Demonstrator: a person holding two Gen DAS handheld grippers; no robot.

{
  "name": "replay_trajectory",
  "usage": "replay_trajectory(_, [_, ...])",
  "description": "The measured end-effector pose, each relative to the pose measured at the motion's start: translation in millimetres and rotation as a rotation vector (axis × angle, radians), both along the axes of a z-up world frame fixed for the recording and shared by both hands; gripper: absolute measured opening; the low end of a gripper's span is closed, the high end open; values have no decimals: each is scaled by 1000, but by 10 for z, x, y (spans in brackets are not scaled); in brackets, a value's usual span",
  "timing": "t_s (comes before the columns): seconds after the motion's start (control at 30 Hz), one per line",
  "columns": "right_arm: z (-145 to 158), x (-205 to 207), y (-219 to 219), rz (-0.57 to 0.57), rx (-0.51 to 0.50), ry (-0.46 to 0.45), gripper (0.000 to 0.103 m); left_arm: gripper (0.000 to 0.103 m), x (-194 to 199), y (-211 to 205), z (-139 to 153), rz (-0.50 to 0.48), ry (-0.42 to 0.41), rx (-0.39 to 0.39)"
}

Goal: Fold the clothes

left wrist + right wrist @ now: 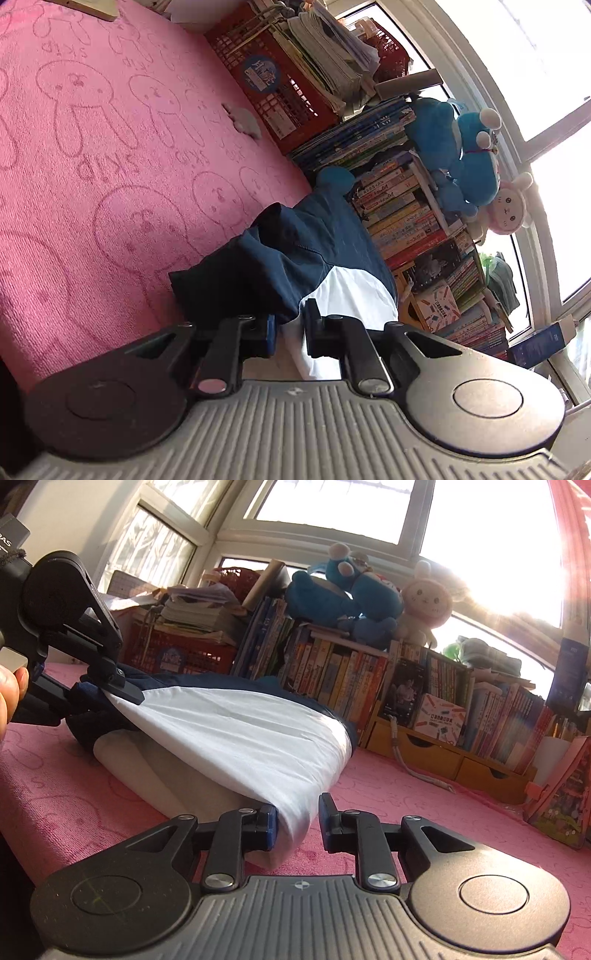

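A navy and white garment (236, 723) lies half folded on the pink blanket (406, 794), its upper layer lifted over the lower one. In the left wrist view the same garment (295, 254) reaches into my left gripper (290, 330), whose jaws stand a small gap apart with cloth between them. My left gripper also shows in the right wrist view (118, 690), clamped on the far-left edge of the cloth. My right gripper (298, 821) has its jaws apart; the white near corner lies against the left finger, and the right finger is clear of it.
A row of books (369, 679) and wooden drawers (424, 746) line the far edge of the pink blanket. A red crate (273, 85) with papers, blue plush toys (343, 590) and a pink bunny (424, 602) stand under the windows. A small grey cloth piece (243, 120) lies by the crate.
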State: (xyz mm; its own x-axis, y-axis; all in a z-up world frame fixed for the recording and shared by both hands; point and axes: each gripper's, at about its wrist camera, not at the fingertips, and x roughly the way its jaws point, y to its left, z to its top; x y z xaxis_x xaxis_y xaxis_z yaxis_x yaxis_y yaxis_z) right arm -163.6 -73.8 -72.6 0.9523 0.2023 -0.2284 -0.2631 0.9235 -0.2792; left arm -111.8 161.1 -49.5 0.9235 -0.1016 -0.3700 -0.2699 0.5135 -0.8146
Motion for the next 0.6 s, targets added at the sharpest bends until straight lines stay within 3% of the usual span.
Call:
replay_trajectory(0.07, [-7,-2,11,1,0,2,22,30,24,44,-51,23,7,-28])
replay_trajectory(0.13, [-12,-4,16,0,-3,4,22,29,6,78,-51,69,-1,-8])
replay_trajectory(0.27, [-13,39,-10,-10,26,38,23,14,-123,55,101,149,18,242])
replay_trajectory(0.33, [-17,79,-19,-16,51,64,23,11,-165,41,101,146,38,302])
replay_trajectory(0.43, [-24,138,-32,-25,89,103,23,9,-166,60,27,152,86,300])
replay_trajectory(0.6, [-35,238,-54,-40,152,168,27,10,-157,76,-21,138,98,300])
